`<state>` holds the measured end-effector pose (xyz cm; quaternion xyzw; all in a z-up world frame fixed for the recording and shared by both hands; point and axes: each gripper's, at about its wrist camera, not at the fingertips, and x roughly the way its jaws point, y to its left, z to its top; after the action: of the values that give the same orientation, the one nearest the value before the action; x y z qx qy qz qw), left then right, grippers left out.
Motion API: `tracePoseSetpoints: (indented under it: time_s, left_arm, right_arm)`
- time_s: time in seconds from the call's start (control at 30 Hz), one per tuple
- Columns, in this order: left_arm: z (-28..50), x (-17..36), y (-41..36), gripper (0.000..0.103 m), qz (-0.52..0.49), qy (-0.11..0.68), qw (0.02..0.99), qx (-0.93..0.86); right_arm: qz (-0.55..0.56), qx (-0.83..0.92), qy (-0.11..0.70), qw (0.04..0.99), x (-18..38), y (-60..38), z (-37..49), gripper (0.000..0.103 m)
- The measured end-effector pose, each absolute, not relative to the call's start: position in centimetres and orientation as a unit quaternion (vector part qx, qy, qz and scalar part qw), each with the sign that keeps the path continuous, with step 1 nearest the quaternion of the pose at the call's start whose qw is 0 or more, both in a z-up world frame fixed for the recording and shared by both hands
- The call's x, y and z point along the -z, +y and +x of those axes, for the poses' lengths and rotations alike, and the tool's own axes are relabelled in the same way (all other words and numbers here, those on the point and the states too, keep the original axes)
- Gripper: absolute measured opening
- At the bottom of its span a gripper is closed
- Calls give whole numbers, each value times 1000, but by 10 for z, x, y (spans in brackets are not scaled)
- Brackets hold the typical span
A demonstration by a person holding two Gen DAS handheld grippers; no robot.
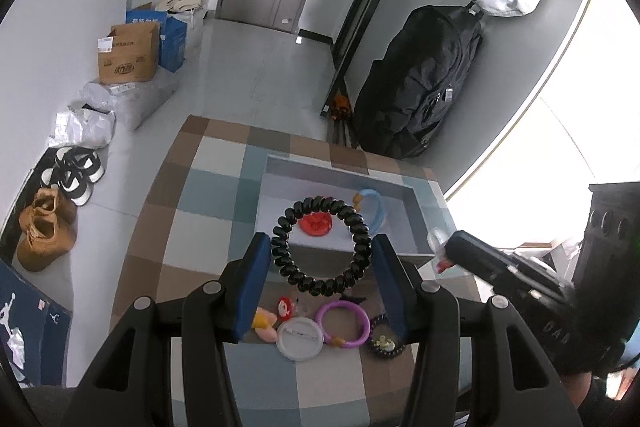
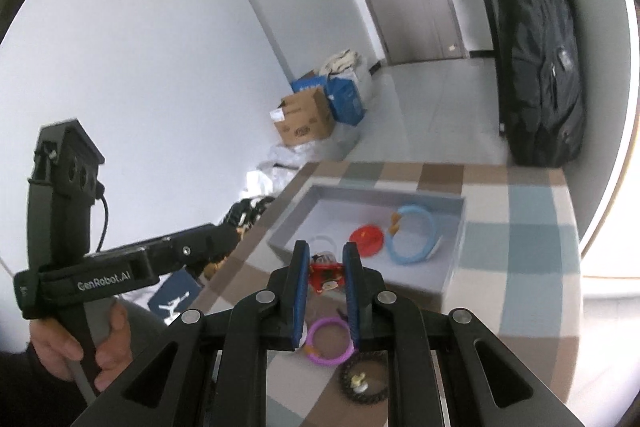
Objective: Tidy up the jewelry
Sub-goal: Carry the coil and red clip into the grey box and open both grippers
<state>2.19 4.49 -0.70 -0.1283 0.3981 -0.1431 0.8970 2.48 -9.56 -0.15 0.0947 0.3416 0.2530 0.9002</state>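
Two pieces — a red round ornament (image 1: 317, 225) and a pale blue bangle (image 1: 374, 209) — are already lying in the grey tray (image 1: 276, 183) on the checked counter (image 1: 192, 195), while a purple ring (image 1: 343, 323), a white round badge (image 1: 299, 339), a small dark coil tie (image 1: 385, 345) and some small charms are still waiting nearer the camera. The left gripper (image 1: 322, 251) is grasping a black spiral hair tie (image 1: 320, 247), its ring standing face-on, spanning pad to pad, just short of the tray. The right gripper (image 2: 326, 267) is clenching a small red trinket (image 2: 325, 277) — long axis seemingly pointing forward at the tray.
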Motion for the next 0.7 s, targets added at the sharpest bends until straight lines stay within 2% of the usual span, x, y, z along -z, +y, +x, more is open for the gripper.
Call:
tracePoseSetpoints:
  time_s: [0.4,0.7]
  left_arm:
    - [75,14,22,46,-107,417,890,150]
    - [99,34,13,46,-115,444,873,167]
  right_arm:
    - [98,-257,342,899,-5,-108,74,16]
    - [106,-272,355,888,18,-104,103,16]
